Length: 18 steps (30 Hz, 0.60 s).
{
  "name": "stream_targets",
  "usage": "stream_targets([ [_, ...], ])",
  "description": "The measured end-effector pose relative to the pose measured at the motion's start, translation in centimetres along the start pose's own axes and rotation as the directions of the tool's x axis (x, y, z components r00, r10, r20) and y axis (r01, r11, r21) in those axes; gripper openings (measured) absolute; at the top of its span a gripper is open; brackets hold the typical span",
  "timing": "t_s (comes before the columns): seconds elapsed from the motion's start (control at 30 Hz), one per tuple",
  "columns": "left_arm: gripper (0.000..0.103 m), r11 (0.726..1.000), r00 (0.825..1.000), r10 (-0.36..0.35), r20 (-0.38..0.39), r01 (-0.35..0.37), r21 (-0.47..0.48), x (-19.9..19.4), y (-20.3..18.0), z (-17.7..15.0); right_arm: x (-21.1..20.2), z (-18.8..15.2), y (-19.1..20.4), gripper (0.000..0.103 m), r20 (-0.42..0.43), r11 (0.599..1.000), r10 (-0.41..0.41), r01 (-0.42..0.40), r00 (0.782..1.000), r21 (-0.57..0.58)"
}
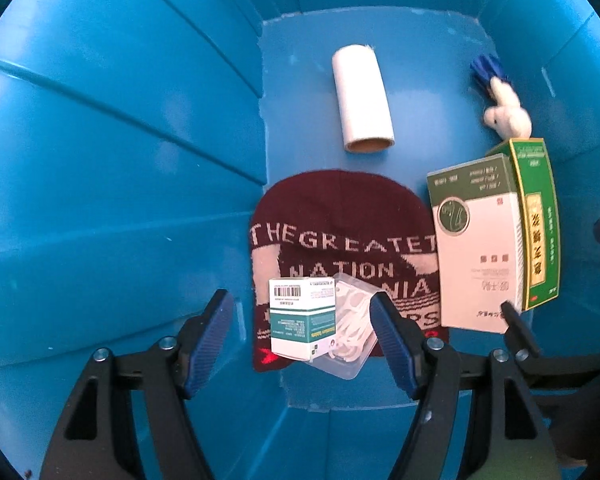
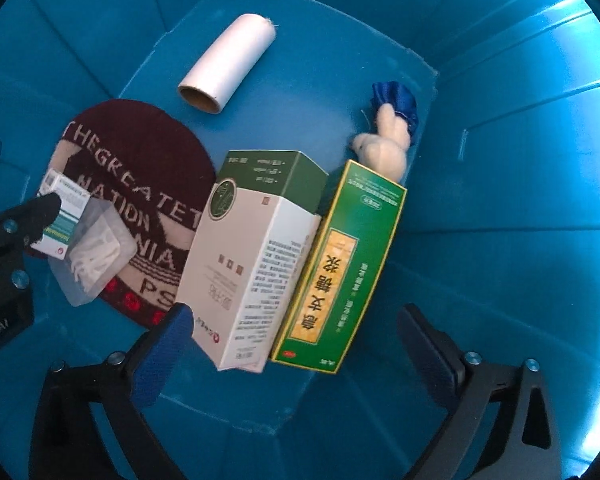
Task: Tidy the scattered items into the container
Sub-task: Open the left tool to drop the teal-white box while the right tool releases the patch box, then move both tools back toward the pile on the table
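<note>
Small white-teal box (image 1: 302, 316) — on the maroon beanie (image 1: 339, 216) in the blue bin (image 1: 120, 200), between my left claw's (image 1: 301, 338) spread pads, untouched | Two tall cartons — white (image 2: 252, 264), green (image 2: 339, 268) — below my right claw (image 2: 296, 354), spread wide, empty

Beanie (image 1: 343, 240) reads "THE GREATET NATION".

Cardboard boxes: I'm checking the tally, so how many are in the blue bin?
3. A small teal-and-white box on the maroon beanie, a white-and-green box beside the beanie, and a green box against it. Others may be hidden.
</note>
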<state>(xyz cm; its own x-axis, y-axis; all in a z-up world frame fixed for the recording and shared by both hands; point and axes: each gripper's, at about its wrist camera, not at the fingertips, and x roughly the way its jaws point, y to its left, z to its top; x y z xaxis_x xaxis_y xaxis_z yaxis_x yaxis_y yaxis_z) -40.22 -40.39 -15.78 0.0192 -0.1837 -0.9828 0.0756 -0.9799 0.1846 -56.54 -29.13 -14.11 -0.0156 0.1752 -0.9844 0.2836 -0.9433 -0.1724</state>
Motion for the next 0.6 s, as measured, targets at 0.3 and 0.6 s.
stream_targets([
  [0.3, 0.070, 0.997, 0.990, -0.051, 0.129, 0.059, -0.058, -4.3, 1.4, 0.2, -5.0, -1.5, 0.3, 0.103, 0.113, 0.999, 0.037, -0.036, 0.993, -0.012],
  [0.6, 0.070, 0.991, 0.931, -0.071, 0.358, 0.106, -0.077, -11.5, 2.2, -1.7, -14.9, -6.6, -3.3, 0.103, 0.358, 0.997, 0.027, -0.051, 0.933, 0.059],
])
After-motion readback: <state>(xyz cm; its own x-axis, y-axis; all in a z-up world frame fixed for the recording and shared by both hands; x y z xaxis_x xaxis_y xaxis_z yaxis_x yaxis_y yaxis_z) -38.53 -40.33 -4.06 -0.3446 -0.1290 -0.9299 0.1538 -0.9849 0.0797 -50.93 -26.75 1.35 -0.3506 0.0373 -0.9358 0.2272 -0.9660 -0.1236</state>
